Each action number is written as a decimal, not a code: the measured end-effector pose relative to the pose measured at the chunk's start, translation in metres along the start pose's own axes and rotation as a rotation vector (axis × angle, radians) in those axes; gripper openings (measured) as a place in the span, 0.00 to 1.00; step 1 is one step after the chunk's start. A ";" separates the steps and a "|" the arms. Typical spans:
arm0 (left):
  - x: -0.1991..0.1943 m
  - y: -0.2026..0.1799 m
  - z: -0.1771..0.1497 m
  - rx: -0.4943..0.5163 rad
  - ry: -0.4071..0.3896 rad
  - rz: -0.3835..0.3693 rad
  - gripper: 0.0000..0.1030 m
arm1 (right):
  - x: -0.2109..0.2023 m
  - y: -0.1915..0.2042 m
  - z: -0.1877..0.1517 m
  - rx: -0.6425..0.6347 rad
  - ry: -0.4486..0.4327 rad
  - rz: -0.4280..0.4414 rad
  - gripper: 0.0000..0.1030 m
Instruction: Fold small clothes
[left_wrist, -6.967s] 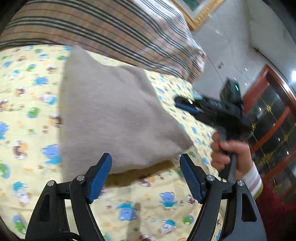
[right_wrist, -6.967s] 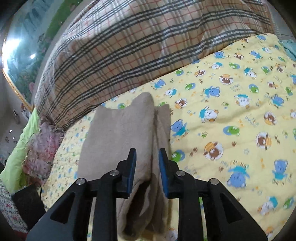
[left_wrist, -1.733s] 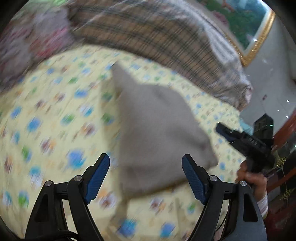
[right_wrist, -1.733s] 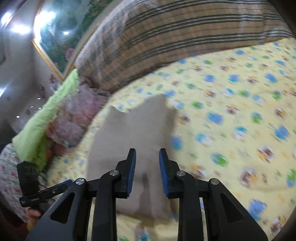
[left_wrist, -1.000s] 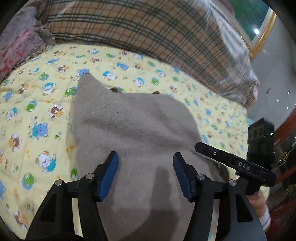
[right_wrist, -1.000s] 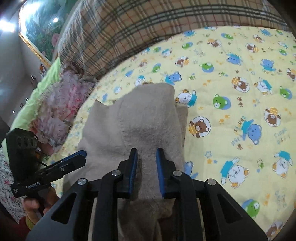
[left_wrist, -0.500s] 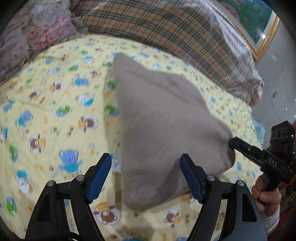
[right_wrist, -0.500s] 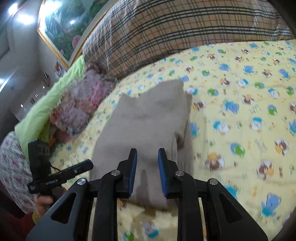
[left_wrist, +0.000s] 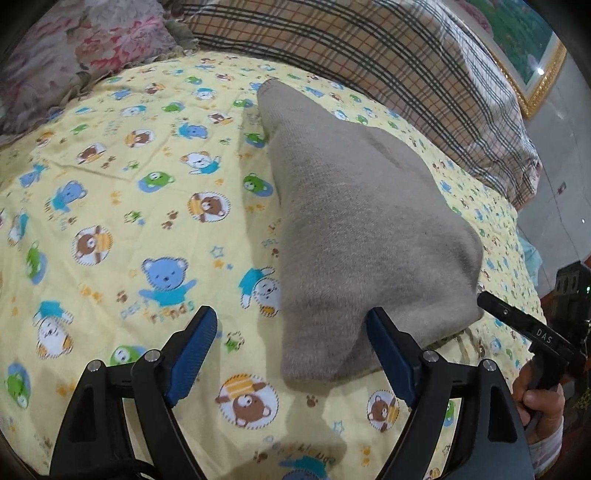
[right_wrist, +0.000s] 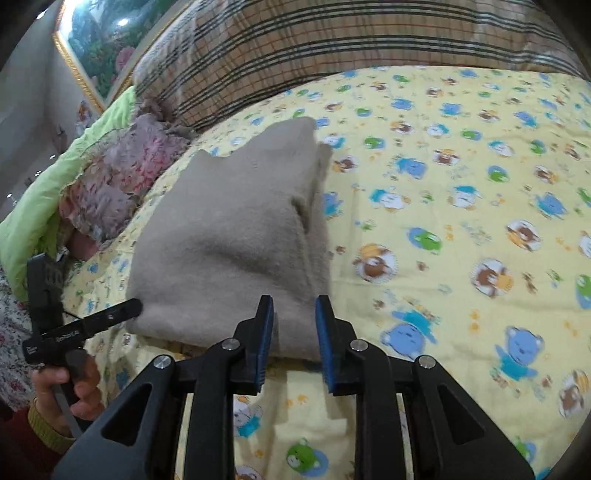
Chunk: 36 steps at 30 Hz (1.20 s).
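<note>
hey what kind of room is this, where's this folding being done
Most likely a bedroom, with the work done on a bed. A folded beige garment lies on a yellow cartoon-bear sheet, a plaid quilt and floral pillow are piled at the far edge, and a gold-framed painting hangs on the wall.

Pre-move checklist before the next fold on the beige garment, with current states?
1. Garment free of both tongs: ok. The beige garment lies on the yellow bear-print sheet, and no pads press on it.
2. Left tongs ready to grasp: ok. Jaws are opening wide; the garment's near corner sits just ahead of them.
3. Right tongs ready: not ok. The jaws are narrow with only a small gap, nothing between them, at the garment's near edge.
4. Fold tidy: not ok. A loose layer sticks out along the garment's right side in the right wrist view.
5. Space around the garment: ok. The floral pillow and plaid blanket lie apart from it.
</note>
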<state>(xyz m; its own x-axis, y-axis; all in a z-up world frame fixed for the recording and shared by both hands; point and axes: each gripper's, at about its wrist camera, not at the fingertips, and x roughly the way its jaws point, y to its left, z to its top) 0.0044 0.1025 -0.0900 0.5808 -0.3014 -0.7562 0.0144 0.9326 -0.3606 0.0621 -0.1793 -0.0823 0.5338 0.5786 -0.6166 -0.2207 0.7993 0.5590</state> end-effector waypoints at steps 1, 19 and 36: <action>-0.004 0.000 -0.002 -0.007 -0.005 0.001 0.81 | -0.003 -0.004 -0.003 0.023 -0.001 -0.002 0.25; -0.061 -0.033 -0.068 0.067 -0.074 0.066 0.86 | -0.047 0.022 -0.046 0.022 -0.082 0.050 0.42; -0.076 -0.061 -0.110 0.241 -0.096 0.164 0.89 | -0.072 0.050 -0.099 -0.125 -0.136 -0.065 0.76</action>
<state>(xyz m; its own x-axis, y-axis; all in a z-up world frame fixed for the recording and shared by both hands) -0.1304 0.0469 -0.0709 0.6658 -0.1336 -0.7341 0.1001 0.9909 -0.0895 -0.0681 -0.1647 -0.0650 0.6541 0.5045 -0.5636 -0.2771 0.8531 0.4421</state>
